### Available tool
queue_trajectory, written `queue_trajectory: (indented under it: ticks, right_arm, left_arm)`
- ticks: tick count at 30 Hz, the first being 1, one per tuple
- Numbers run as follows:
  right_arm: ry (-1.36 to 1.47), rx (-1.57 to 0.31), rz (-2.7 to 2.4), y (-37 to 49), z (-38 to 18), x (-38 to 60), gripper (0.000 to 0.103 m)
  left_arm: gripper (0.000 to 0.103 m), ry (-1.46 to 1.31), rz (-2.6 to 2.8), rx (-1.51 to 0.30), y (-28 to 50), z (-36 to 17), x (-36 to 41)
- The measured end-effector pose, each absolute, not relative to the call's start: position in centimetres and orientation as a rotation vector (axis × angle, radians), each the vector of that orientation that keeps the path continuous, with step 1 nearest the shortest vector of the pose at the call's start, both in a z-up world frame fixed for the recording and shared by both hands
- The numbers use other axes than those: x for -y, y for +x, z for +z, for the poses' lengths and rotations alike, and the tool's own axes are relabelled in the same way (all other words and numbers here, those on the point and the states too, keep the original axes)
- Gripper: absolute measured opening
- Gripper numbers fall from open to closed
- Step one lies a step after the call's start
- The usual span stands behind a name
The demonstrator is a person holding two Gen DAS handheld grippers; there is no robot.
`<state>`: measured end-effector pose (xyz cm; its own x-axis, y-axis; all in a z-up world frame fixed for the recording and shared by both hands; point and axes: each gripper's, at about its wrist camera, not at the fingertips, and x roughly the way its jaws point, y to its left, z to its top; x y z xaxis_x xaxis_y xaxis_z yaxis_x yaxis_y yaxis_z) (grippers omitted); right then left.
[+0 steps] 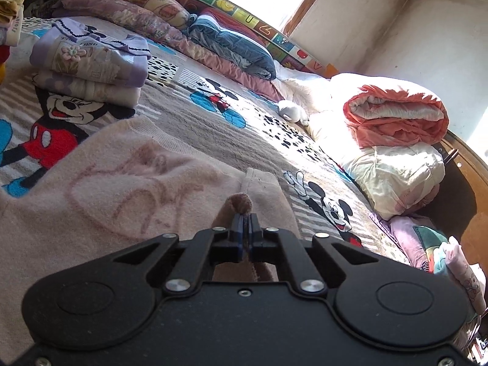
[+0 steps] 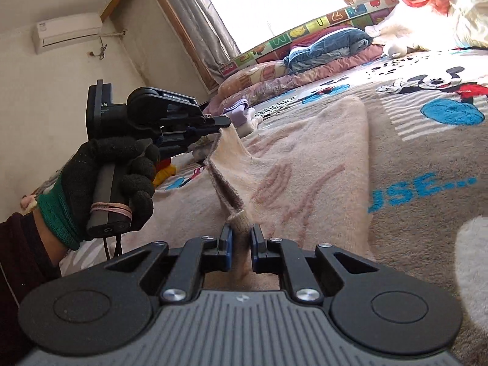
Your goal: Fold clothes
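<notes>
- The jaws of the left gripper (image 1: 246,218) are pressed together on a bunched fold of the pink sweater (image 1: 122,183); in the right wrist view the same gripper (image 2: 224,123) pinches the lifted edge of the sweater (image 2: 305,158) and holds it above the bed
- The jaws of the right gripper (image 2: 242,235) stand a little apart with a ribbed fold of the sweater clamped between their blue pads (image 2: 227,239); the fabric fills the gap
- The sweater's edge runs taut from one gripper to the other; the rest of the garment lies spread on the Mickey Mouse blanket (image 1: 213,116), its darker pink pattern facing up
- A black-gloved hand (image 2: 113,180) with a green cuff grips the handle of the left gripper; a rubber band wraps the handle's lower end
- A stack of folded clothes (image 1: 91,64), lilac and cream, sits on the blanket beyond the sweater, apart from it
- Along the window side lie pillows; a blue folded quilt (image 1: 231,45) rests on a pink one, and an alphabet mat (image 1: 265,30) stands upright behind them
- A rolled coral-and-white quilt (image 1: 396,113) lies on top of a cream duvet (image 1: 396,180) at the bed's far right; a small white soft toy (image 1: 289,111) sits near its foot
- An air conditioner (image 2: 67,32) hangs on the wall beside the curtain (image 2: 198,15)
</notes>
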<state>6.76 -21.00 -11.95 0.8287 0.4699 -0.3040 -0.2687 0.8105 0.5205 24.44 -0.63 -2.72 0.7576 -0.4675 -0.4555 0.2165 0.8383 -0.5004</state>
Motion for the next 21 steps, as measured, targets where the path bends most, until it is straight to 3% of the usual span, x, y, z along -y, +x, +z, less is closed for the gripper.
queue_trajectory:
  ticks: [11,21]
  right_arm:
    - [0.658,-0.448,0.362,6.3,-13.5,24.7,0.013]
    - [0.724,-0.501,0.346,6.4,-14.8,26.0,0.013]
  left_arm:
    - [0.0,-0.154,-0.446,-0.675,26.8,-3.6,10.5]
    - [0.0,-0.016,-0.487,-0.686,27.2,-5.3,14.7]
